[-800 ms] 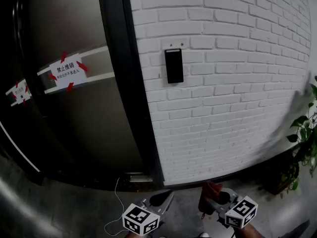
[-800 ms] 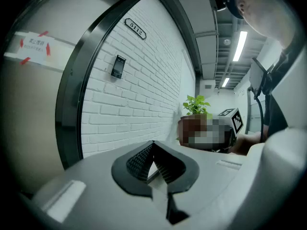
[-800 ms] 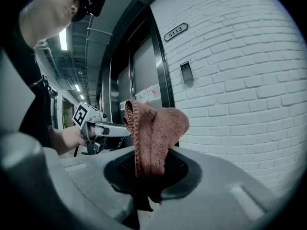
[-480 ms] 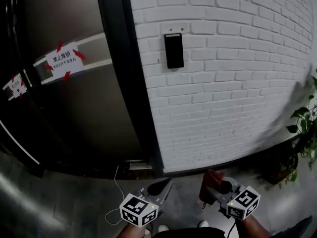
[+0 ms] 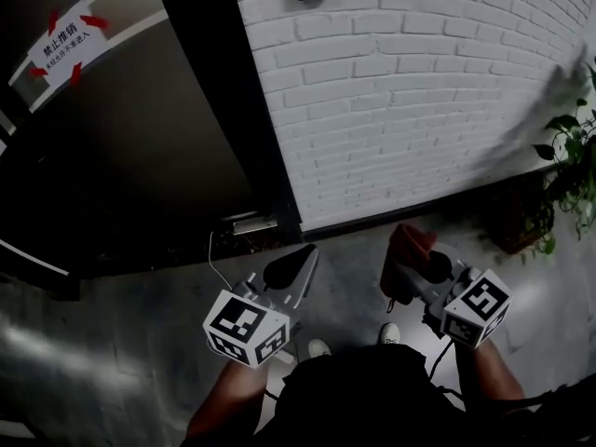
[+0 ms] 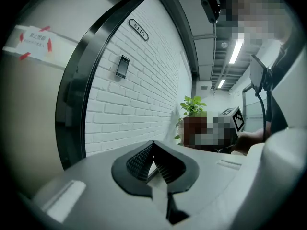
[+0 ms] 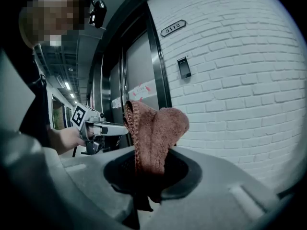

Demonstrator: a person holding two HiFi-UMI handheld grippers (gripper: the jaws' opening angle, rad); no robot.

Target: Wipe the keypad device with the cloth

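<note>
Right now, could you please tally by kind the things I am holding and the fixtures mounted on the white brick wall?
grippers: 2, the left gripper and the right gripper
cloth: 1, clamped in the right gripper
keypad device: 1
number plate: 1
Total: 5

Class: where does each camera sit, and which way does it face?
Head view: on head, steeply down at floor and wall; forearms, left tool, right tool show.
Left gripper view: on left tool, along shut jaws toward wall; right hand shows.
Right gripper view: on right tool, past clamped cloth; left hand shows.
Shared: keypad device, both gripper views.
</note>
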